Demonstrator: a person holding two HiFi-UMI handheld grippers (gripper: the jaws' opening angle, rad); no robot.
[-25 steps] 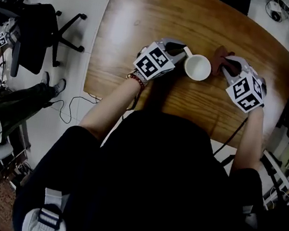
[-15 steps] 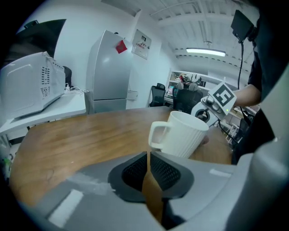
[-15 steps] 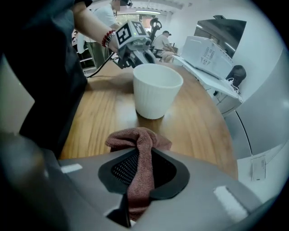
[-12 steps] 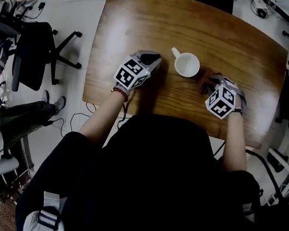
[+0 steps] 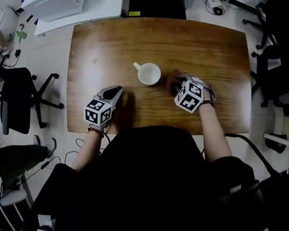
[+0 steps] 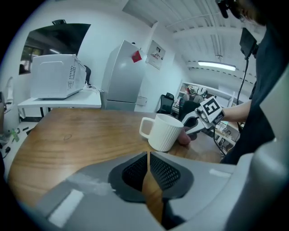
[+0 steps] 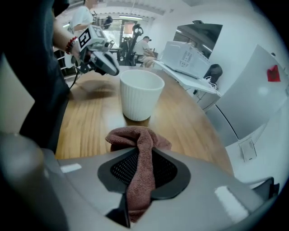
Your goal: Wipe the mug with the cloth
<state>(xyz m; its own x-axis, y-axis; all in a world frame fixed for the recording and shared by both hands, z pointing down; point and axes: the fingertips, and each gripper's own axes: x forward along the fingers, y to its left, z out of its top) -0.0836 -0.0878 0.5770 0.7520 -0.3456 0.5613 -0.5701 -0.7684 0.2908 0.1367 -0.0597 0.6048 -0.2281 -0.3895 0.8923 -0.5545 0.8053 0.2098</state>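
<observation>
Currently right claw [image 7: 141,158] pinches reddish-brown terry cloth [image 7: 134,134] between its pads; jaws have just been easing apart. Cloth's free end is bunched on the brown wooden worktop [image 7: 189,117]. White ribbed ceramic mug [image 7: 141,92] stands upright just beyond it. Left claw [image 6: 148,159] is closed, empty, near the mug's handle side.

White mug [image 5: 150,74], upright — on wooden table [image 5: 214,50]
</observation>
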